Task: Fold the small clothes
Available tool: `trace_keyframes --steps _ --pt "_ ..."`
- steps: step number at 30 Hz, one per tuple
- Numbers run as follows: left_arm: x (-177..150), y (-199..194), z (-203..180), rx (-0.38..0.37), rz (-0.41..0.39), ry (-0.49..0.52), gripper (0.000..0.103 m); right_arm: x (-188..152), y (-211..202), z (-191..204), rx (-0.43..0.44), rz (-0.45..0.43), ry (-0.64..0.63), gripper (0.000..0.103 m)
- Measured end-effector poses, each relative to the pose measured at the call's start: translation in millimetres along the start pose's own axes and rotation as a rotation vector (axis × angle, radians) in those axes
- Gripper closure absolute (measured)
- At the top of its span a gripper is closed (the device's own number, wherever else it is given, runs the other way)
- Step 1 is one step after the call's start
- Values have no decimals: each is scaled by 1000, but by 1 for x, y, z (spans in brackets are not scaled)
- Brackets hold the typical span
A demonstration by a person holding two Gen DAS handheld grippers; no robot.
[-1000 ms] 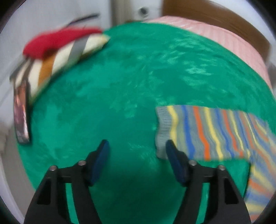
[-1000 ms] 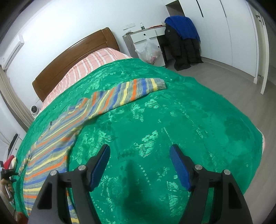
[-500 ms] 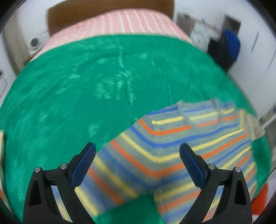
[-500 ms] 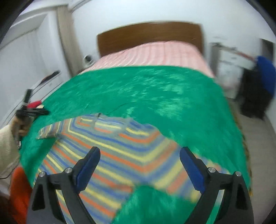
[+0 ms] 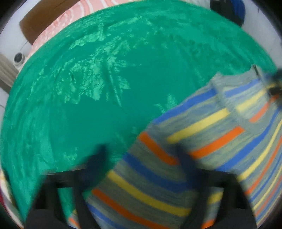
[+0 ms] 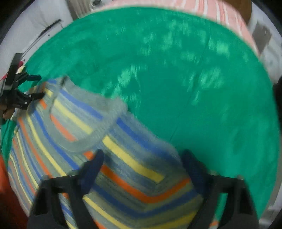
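sweater point(image 5: 208, 146) flat on near part of green bedspread point(image 5: 105, 79), neck toward far | left gripper point(image 5: 141, 163) closing, jaws straddle left shoulder edge, not pinched | right gripper point(image 6: 142, 163) closing over right shoulder, cloth between jaws, no grip yet

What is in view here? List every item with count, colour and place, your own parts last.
striped sweater: one, grey with blue, yellow and orange stripes, flat on the bedspread, under both tongs.
bedspread: one, green with a leaf pattern, covering the bed.
sheet: one, pink with white stripes, at the head end.
headboard: one, brown wood, behind the sheet.
dark clothes: blue and black, blurred, beyond the bed.
left tongs: black with blue pads, closing, sweater between them.
right tongs: same, closing, sweater between them.
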State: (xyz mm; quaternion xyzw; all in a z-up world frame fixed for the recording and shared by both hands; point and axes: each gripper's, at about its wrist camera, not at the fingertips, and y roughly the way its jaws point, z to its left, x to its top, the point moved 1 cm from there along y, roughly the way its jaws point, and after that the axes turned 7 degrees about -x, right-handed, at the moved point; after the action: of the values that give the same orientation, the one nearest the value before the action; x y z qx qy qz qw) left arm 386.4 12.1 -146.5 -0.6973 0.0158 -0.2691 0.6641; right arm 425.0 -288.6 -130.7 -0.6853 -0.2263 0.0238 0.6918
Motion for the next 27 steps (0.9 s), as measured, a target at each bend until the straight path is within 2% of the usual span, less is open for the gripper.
trace_keyframes --steps 1,2,4,5,9,12,15,19,24,25,26,27 --pt "-2 -5 -5 84 -18 4 102 -3 2 3 -46 11 -10 73" --pt "-6 -12 -12 156 -59 27 103 -5 -2 6 -91 -6 -17 96" --pt "-13 -22 -21 251 -104 40 103 -11 -16 17 -144 -30 -24 96" --pt "-14 -29 -22 291 -134 28 103 -14 -24 24 -199 -51 -48 96" --pt "-3 -51 -14 373 -213 -20 103 -18 -53 57 -531 -183 -201 97" --pt "14 -56 -12 405 -246 -30 103 -5 -57 61 -607 -221 -202 97" --pt "29 -52 -3 439 -266 -56 103 10 -55 61 -646 -239 -189 97" --pt "38 -24 8 449 -257 -111 103 39 -30 56 -635 -219 -138 97" --pt "23 29 7 461 -162 -82 99 37 11 48 -557 -140 -62 96" --pt "20 29 5 463 -175 -71 95 35 16 47 -540 -138 -45 95" --pt "19 24 4 453 -180 -72 86 34 15 44 -517 -152 -26 86" --pt "18 17 5 455 -178 -82 54 33 13 42 -513 -157 -13 67"
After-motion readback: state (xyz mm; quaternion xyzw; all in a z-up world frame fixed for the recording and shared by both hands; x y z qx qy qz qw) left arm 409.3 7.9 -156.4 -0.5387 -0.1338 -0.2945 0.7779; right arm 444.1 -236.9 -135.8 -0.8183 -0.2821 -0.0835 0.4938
